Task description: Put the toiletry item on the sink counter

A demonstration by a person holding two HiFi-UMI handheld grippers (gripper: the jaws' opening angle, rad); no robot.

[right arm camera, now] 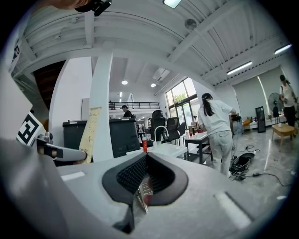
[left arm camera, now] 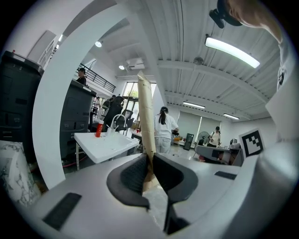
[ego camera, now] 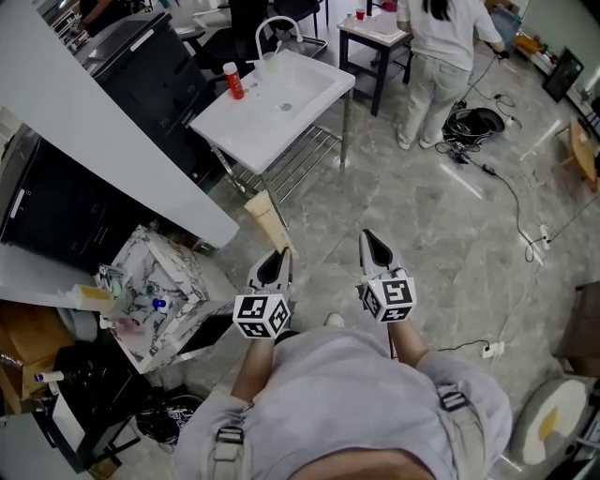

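In the head view my left gripper (ego camera: 273, 264) is shut on the lower end of a long tan cardboard toiletry box (ego camera: 266, 219), which points toward the sink. The left gripper view shows that box (left arm camera: 145, 116) rising upright from between the closed jaws (left arm camera: 150, 161). The white sink counter (ego camera: 302, 105) stands farther ahead, with a red bottle (ego camera: 233, 81), a cup (ego camera: 271, 63) and a faucet (ego camera: 278, 23) on it. My right gripper (ego camera: 375, 247) hovers beside the left, shut, with nothing between its jaws (right arm camera: 146, 156). The right gripper view shows the box (right arm camera: 91, 135) at left.
A person in white (ego camera: 441, 52) stands at a small table (ego camera: 372, 33) beyond the sink. Cables (ego camera: 502, 183) trail over the floor at right. A marble-patterned bin (ego camera: 184, 272) with several toiletries sits at left, beside a white slanted panel (ego camera: 103, 141) and a black cabinet (ego camera: 155, 66).
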